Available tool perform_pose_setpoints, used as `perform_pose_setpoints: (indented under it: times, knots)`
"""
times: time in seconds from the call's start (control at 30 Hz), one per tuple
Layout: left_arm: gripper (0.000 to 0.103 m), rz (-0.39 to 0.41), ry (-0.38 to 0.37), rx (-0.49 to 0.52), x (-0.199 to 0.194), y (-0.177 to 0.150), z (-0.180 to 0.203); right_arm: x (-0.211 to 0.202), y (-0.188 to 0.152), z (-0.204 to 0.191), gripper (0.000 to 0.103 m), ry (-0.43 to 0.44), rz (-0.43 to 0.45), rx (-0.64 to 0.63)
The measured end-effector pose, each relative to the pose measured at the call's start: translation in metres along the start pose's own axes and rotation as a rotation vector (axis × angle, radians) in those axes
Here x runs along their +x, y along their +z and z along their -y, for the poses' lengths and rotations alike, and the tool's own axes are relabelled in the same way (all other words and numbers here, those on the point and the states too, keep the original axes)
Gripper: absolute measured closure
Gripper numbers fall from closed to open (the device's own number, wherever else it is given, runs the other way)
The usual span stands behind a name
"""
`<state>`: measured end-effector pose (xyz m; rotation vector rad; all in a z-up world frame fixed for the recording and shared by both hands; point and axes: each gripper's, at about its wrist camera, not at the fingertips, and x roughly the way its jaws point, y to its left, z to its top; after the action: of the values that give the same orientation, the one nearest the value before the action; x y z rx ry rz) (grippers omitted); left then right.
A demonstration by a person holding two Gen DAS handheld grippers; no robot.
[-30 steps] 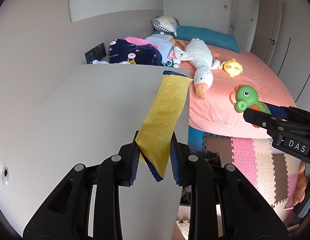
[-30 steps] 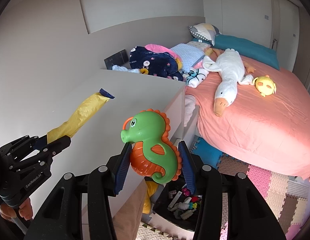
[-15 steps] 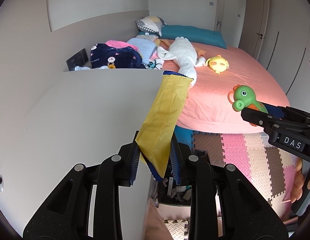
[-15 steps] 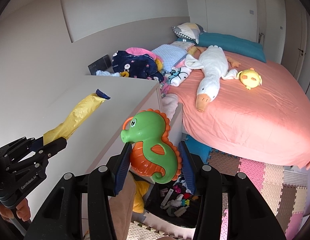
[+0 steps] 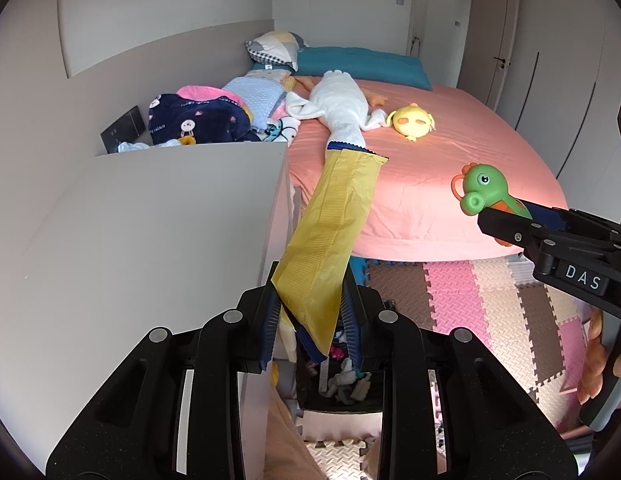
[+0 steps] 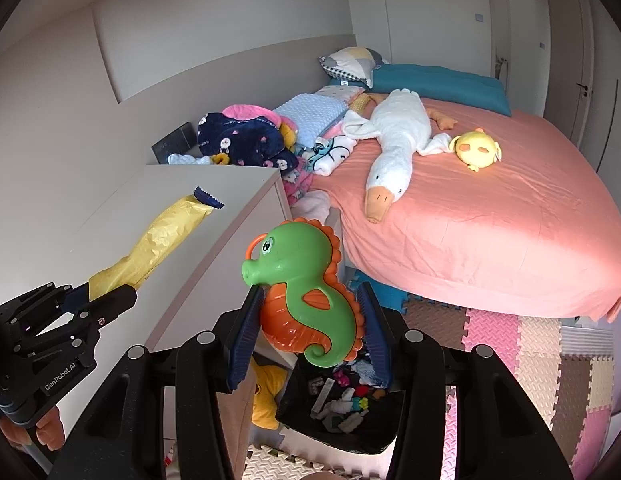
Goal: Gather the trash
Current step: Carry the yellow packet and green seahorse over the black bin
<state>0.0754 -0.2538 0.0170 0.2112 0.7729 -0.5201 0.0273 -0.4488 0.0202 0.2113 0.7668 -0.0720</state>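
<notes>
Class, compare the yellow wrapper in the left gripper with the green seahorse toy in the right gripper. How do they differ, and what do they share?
The yellow wrapper is flat, crinkled and long; the green seahorse toy is bulky, rounded moulded plastic. The wrapper is plain yellow with dark blue ends; the seahorse is green with orange trim and an eye. The left gripper pinches the wrapper at one end, jaws nearly closed; the right gripper holds the seahorse with wider jaws. Both are held in the air.

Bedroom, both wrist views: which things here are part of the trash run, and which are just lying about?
In the job:
- yellow wrapper, clamped in the left gripper
- green seahorse toy, clamped in the right gripper
- black bin on the floor below

Lying about:
- goose plush
- yellow chick plush
- navy blanket
</notes>
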Motion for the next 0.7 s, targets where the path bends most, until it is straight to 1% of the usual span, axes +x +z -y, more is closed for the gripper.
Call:
perform_pose_setpoints:
  times: [0.37, 0.7]
  knots:
    - [0.075, -0.009, -0.041, 0.045, 0.011, 0.010, 0.030, -0.003, 0.000, 0.026, 0.054, -0.036, 0.010, 0.040]
    - [0.075, -0.034, -0.086, 0.017, 0.028, 0.015, 0.044, -0.004, -0.001, 0.046, 0.053, -0.078, 0.018, 0.072]
